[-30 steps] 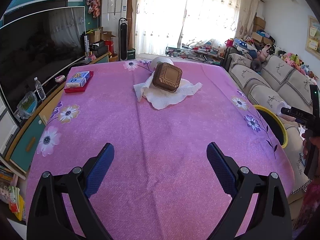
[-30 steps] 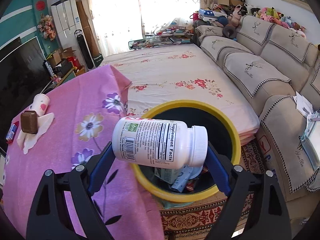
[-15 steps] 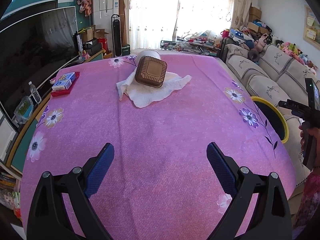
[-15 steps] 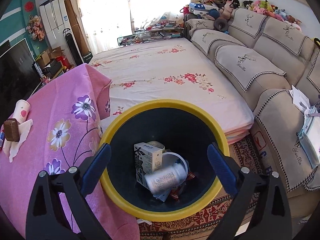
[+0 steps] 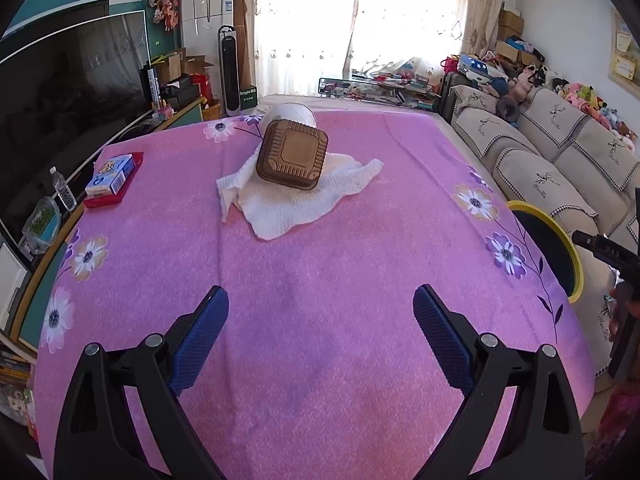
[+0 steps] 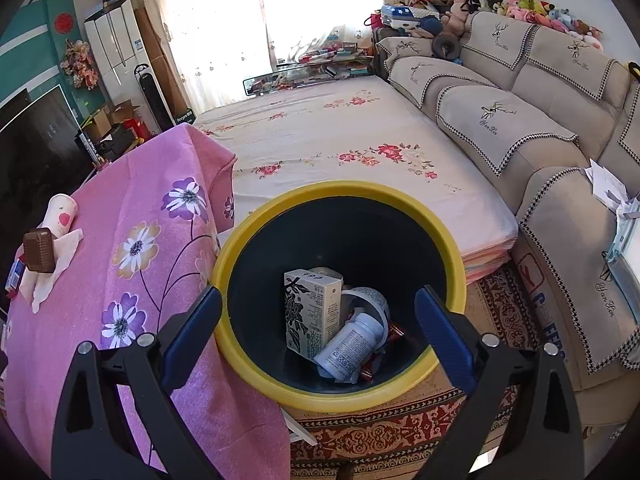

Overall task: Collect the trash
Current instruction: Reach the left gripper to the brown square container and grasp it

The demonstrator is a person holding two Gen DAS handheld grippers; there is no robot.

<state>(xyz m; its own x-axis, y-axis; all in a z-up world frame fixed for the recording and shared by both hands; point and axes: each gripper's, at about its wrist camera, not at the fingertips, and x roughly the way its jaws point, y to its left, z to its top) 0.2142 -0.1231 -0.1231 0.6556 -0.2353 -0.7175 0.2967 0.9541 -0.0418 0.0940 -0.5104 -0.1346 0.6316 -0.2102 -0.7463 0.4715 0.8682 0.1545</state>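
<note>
Both tongs, left (image 5: 320,334) and right (image 6: 318,330), spread wide, grasping nothing. Bottle (image 6: 350,344) already in bin (image 6: 256,224); brown tray (image 5: 292,154) propped on napkin (image 5: 288,204), likely to topple if nudged carelessly.

The right tool (image 6: 318,308) hangs over the bin (image 6: 256,236), jaws wide apart with nothing between them. In the bin lie a white bottle (image 6: 350,346) on its side, a printed carton (image 6: 312,314) upright against it, and wrappers. Left of the bin, the pink cloth (image 6: 136,280) drapes the bench; on it, far left, sit a brown container (image 6: 39,250) on a white napkin (image 6: 60,258) and a paper cup (image 6: 60,214).
</note>
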